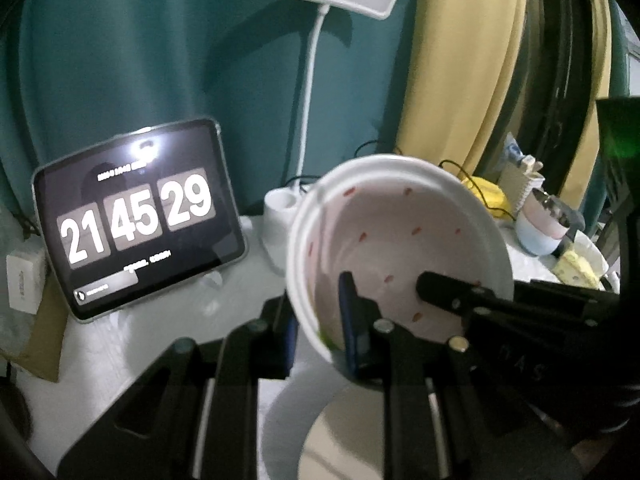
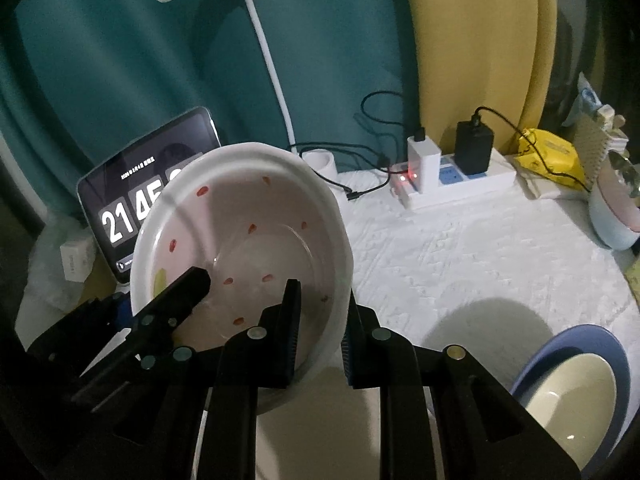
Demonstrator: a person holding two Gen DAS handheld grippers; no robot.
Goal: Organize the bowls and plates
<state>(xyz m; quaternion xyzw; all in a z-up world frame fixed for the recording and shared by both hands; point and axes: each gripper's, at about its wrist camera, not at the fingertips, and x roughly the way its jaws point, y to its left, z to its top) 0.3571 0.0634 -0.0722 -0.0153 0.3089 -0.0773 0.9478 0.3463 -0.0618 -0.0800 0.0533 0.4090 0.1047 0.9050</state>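
Above the white cloth (image 2: 460, 260), near the tablet (image 1: 140, 216): gripped a tilted bowl (image 1: 400, 240) by opposite rims, left gripper (image 1: 320, 328) and right gripper (image 2: 320, 332) both clamped nearly closed.

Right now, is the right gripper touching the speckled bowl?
Touching. The right wrist view shows the right gripper with its fingers either side of the speckled bowl wall, clamped on its rim.

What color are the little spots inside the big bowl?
Red spots on a pale pink inside of the bowl, with a white rim. Clearest in the right wrist view.
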